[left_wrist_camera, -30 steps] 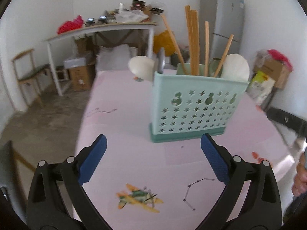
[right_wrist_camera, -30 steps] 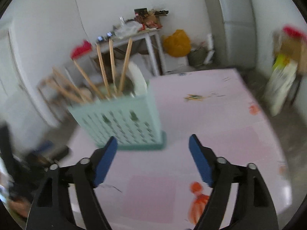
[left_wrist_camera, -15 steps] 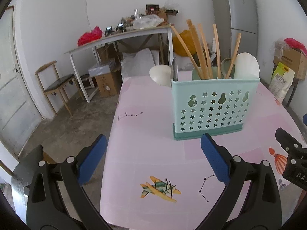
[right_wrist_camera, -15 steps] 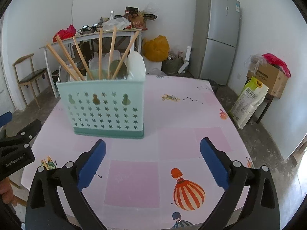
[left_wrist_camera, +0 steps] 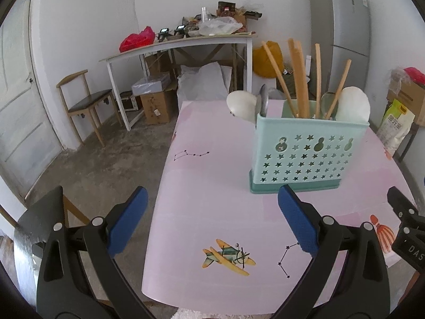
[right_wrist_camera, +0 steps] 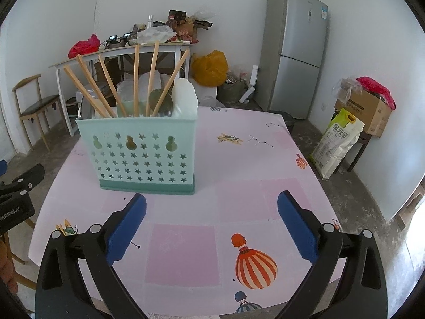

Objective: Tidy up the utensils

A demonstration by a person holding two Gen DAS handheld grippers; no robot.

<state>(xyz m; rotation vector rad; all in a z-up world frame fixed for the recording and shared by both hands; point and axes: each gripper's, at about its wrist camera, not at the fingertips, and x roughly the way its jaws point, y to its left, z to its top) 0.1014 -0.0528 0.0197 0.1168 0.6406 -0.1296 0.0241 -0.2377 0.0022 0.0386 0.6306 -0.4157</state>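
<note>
While both claws are hanging spread wide and holding nothing, the left claw (left_wrist_camera: 212, 223) and right claw (right_wrist_camera: 212, 223) are sitting low over the pink surface (right_wrist_camera: 239, 196), short of the mint caddy (right_wrist_camera: 143, 154). It is standing upright, holding chopsticks (right_wrist_camera: 135, 79) and spoons (left_wrist_camera: 243, 105). A careless reach risks knocking the leaning chopsticks and tipping the caddy.

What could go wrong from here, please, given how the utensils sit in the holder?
1. The chopsticks lean outward above the utensil holder; an arm passing close could snag them and tip it.
2. The white spoon overhangs one end and might be knocked out.
3. The left gripper hovers by the table edge with open jaws.
</note>
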